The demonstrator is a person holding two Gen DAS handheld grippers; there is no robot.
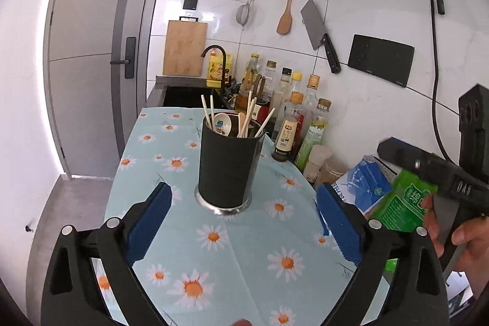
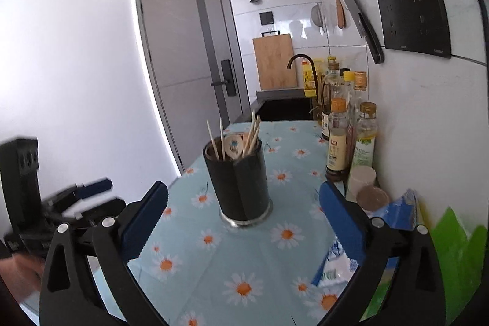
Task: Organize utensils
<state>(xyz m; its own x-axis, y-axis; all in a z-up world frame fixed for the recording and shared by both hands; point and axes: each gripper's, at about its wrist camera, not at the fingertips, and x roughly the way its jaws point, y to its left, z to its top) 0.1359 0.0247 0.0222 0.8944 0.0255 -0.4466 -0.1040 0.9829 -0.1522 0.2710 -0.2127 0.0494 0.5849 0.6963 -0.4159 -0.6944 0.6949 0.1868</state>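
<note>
A black utensil holder (image 1: 226, 167) with a steel base stands upright on the daisy-print tablecloth (image 1: 232, 249). It holds several pale chopsticks (image 1: 249, 118) and a white ceramic spoon (image 1: 222, 123). It also shows in the right wrist view (image 2: 240, 184), with chopsticks (image 2: 250, 133) and spoon (image 2: 233, 145) inside. My left gripper (image 1: 244, 222) is open and empty, just short of the holder. My right gripper (image 2: 243, 225) is open and empty, also just short of it. The right gripper's body shows at the right of the left wrist view (image 1: 434, 170).
Several sauce and oil bottles (image 1: 293, 124) line the tiled wall on the right. A blue packet (image 1: 363, 185) and a green packet (image 1: 403, 203) lie by the wall. A black sink (image 1: 189, 97) with a faucet is behind the cloth. A cleaver (image 1: 319, 34) hangs on the wall.
</note>
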